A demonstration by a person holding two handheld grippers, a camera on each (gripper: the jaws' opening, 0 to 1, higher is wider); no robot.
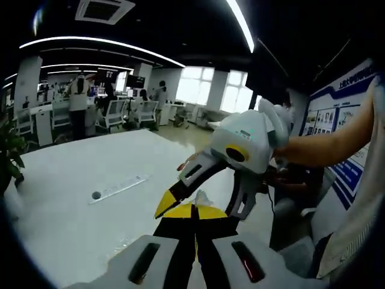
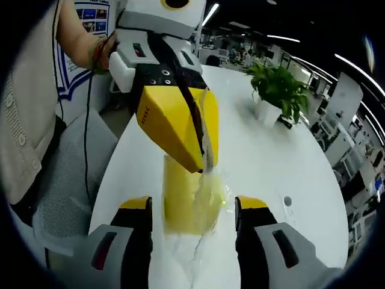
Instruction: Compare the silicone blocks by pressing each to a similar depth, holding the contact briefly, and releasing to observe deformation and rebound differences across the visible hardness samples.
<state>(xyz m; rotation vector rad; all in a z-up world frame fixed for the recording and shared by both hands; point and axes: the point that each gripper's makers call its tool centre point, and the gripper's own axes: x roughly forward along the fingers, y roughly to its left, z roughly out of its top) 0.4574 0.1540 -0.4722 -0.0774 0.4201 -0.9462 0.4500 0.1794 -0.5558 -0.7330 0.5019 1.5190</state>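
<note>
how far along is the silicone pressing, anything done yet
Done: nothing shows as finished, and no mark tells which samples were pressed. In hand: the left claw is shut on a clear silicone piece, and the right claw stands open on either side of it, not yet squeezing. Left: press, hold, release, then any other samples. A pale strip lies on the white table.

On the white table (image 2: 289, 162), a clear silicone block (image 2: 201, 198) lies between the right gripper (image 2: 194, 214)'s spread jaws, with the left gripper (image 2: 203, 162) closed on its far edge at twelve o'clock. A potted plant (image 2: 278, 90) stands at one o'clock. In the left gripper view, a ruler (image 1: 117, 188) lies at ten o'clock.
</note>
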